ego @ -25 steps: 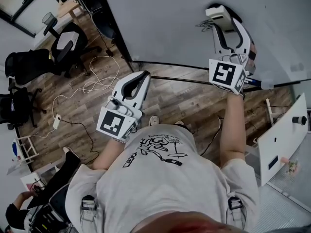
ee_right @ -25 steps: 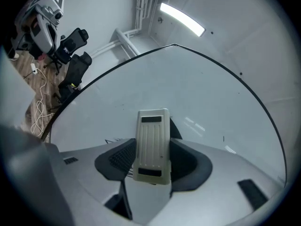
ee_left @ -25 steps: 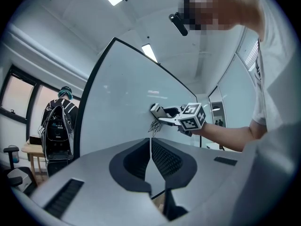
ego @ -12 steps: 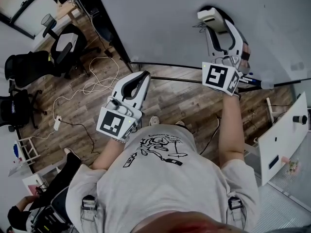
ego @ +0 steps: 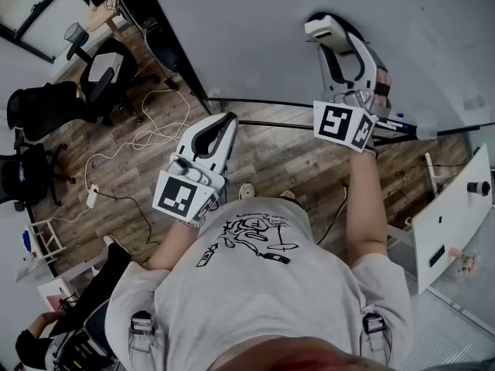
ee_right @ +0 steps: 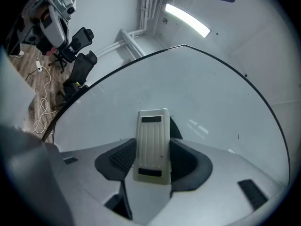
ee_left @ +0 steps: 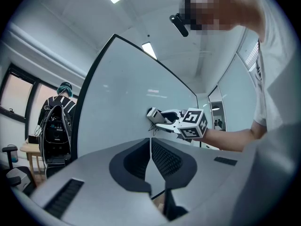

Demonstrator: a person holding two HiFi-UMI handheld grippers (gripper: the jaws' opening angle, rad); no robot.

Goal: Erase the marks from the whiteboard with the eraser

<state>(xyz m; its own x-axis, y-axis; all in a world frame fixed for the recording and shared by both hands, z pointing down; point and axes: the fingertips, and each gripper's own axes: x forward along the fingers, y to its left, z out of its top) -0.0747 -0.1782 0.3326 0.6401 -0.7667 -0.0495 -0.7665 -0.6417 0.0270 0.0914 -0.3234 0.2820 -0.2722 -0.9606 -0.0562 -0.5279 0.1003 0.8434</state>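
Note:
The whiteboard (ego: 255, 29) fills the top of the head view. My right gripper (ego: 331, 35) is shut on the white eraser (ego: 323, 26) and presses it flat against the board. In the right gripper view the ribbed eraser (ee_right: 151, 145) stands between the jaws of the right gripper (ee_right: 153, 149), against the board (ee_right: 202, 98). The left gripper view shows a small black scribble (ee_left: 151, 125) just under the eraser (ee_left: 154, 114). My left gripper (ego: 222, 124) hangs lower left, off the board and shut on nothing, its jaws meeting at the tips (ee_left: 150, 140).
A tray rail with markers (ego: 406, 126) runs along the board's lower edge. Office chairs (ego: 108, 68) and loose cables (ego: 147, 134) lie on the wooden floor at left. A white stand (ego: 448, 222) is at right. A person (ee_left: 59, 121) stands beyond the board's left edge.
My right gripper has slid the eraser to the left across the board, over the scribble. The left gripper has stayed where it was.

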